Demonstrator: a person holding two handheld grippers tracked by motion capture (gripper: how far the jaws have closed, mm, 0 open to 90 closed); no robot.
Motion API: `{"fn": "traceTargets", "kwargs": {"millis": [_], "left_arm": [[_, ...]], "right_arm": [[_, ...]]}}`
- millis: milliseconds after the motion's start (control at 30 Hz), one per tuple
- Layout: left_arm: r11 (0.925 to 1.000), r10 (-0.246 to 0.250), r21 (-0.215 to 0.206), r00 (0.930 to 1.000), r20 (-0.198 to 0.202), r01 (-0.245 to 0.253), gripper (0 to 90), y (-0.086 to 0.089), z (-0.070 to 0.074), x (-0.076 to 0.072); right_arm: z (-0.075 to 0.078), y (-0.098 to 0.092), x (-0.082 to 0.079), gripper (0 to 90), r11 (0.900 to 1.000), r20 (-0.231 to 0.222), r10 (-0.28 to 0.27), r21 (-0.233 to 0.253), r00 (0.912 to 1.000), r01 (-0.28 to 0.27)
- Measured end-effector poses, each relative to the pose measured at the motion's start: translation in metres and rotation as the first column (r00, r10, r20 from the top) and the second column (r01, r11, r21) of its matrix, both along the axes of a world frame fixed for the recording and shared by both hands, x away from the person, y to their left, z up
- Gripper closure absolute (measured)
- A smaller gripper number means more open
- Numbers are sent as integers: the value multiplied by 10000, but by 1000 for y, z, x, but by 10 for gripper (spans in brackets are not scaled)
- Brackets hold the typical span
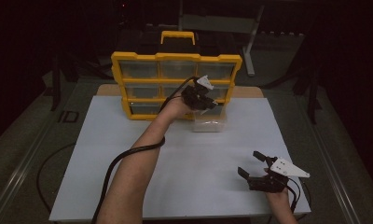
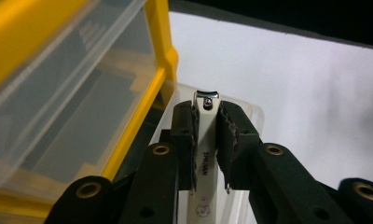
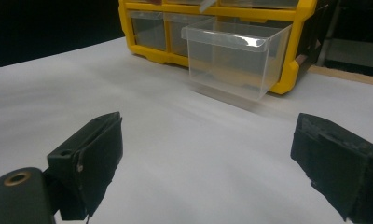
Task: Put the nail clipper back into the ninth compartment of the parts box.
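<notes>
Left gripper (image 2: 206, 140): I grip nail clipper (image 2: 206, 154) mid-body over clear drawer (image 3: 236, 58) | clipper: light, stiff, slippery metal | right gripper (image 3: 212, 172): wide open, empty

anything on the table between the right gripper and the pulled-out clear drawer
Nothing: in the right gripper view, bare white table runs from the right gripper to the clear drawer.

A: Count, grippers?
B: Two: left gripper (image 1: 204, 95), right gripper (image 1: 258, 167).
A: Organizers?
B: One yellow organizer (image 1: 176, 57), just beyond the left gripper. Nine drawer bays, three rows of three.
A: Drawers pulled out?
B: One clear drawer (image 3: 236, 58), directly under the left gripper.
A: Nail clippers?
B: One nail clipper (image 2: 206, 140), between the left jaws.
</notes>
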State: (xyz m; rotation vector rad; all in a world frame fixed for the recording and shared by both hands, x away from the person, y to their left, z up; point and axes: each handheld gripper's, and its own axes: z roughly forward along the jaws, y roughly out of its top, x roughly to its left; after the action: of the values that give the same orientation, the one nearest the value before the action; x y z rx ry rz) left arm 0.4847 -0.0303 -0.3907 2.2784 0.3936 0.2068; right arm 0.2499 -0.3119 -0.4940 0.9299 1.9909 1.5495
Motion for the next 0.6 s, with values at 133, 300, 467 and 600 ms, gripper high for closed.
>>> {"fn": "traceTargets", "kwargs": {"millis": [133,300,467,600], "left_arm": [[9998,68,174,9999,-76,-66,778,-1,-7,2],[9985,155,533,9998,-150,-147,778,-3,-15,3],[9968,171,785,9992,-355,-143,778,-8,-21,3],[9936,277,1108,9979,-593,-210,778,-12,-25,3]], "right_arm": [[0,0,0,91,10000,-6,5,-7,10000,-5],[0,0,0,92,10000,-18,30,6,10000,-30],[0,0,0,92,10000,-21,46,-8,10000,-46],[0,0,0,92,10000,-33,5,13,10000,-5]]}}
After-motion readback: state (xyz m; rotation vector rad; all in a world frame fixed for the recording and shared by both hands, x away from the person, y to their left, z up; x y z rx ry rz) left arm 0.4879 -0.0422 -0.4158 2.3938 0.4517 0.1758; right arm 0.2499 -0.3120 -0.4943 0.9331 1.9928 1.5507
